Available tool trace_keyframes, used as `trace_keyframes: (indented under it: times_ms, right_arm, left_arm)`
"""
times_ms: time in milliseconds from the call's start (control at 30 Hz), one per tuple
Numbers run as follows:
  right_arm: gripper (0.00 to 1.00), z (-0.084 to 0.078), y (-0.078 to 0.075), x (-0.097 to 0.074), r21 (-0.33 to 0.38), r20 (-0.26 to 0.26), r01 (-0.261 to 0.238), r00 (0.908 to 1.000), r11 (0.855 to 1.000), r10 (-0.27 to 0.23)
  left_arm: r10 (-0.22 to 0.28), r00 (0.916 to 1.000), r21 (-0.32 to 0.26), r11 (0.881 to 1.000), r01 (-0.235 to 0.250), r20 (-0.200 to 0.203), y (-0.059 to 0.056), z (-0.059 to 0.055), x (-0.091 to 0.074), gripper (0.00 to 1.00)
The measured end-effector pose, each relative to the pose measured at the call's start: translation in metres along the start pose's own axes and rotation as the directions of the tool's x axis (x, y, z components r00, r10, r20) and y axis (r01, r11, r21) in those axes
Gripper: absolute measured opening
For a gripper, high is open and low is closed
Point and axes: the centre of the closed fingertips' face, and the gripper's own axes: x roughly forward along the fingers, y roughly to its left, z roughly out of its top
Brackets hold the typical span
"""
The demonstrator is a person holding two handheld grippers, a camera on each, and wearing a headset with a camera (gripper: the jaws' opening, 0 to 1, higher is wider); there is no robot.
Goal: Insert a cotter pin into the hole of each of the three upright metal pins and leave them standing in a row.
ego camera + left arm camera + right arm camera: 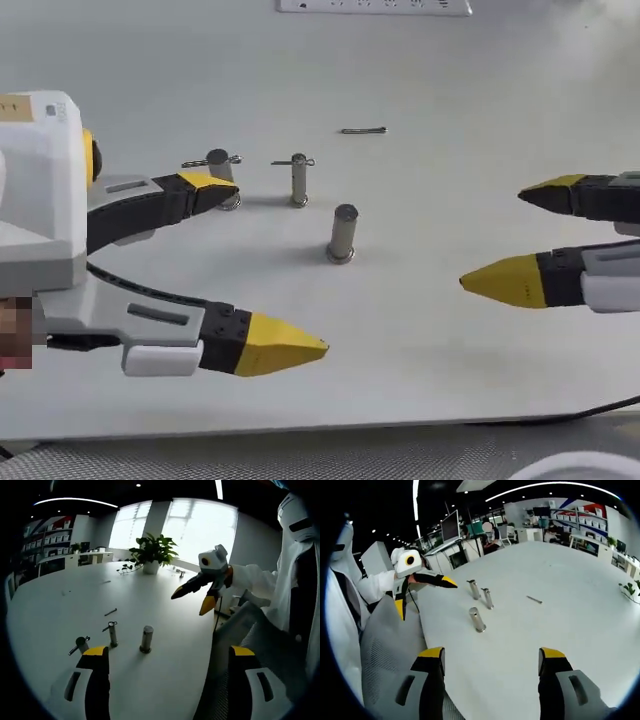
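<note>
White table [420,340] carries a silvery upright pin [343,233].

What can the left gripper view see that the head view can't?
The left gripper view adds a potted plant, big bright windows and the person's white sleeve. The head view adds a white socket strip at the table's far edge. Both share the white table, the three upright metal pins, a loose cotter pin and the open right gripper.
</note>
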Motion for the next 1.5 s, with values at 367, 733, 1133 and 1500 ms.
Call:
trace_keyframes:
  times_ms: [367, 733, 1133, 1500]
  right_arm:
    - [0.61, 0.046, -0.040, 0.014, -0.217, -0.149, -0.069, 0.9882, 0.974, 0.037]
    - [0.43, 0.077, -0.090, 0.069, -0.227, -0.218, -0.163, 0.9694, 0.960, 0.113]
    - [0.15, 0.072, -0.126, 0.116, -0.344, -0.398, -0.216, 0.9150, 0.914, 0.067]
    - [0.11, 0.065, -0.119, 0.142, -0.475, -0.503, -0.291, 0.8642, 0.830, 0.015]
  left_arm:
    - [0.012, 0.9998, -0.030, 0.999, -0.012, 0.013, -0.011, -0.005, -0.008, 0.99]
    - [0.017, 0.9998, -0.078, 0.997, -0.018, -0.009, -0.019, -0.019, -0.013, 0.95]
    - [0.098, 0.9949, -0.113, 0.989, -0.094, 0.024, -0.016, -0.020, -0.026, 0.97]
    - [0.130, 0.9907, -0.138, 0.983, -0.123, 0.041, -0.012, -0.015, -0.031, 0.97]
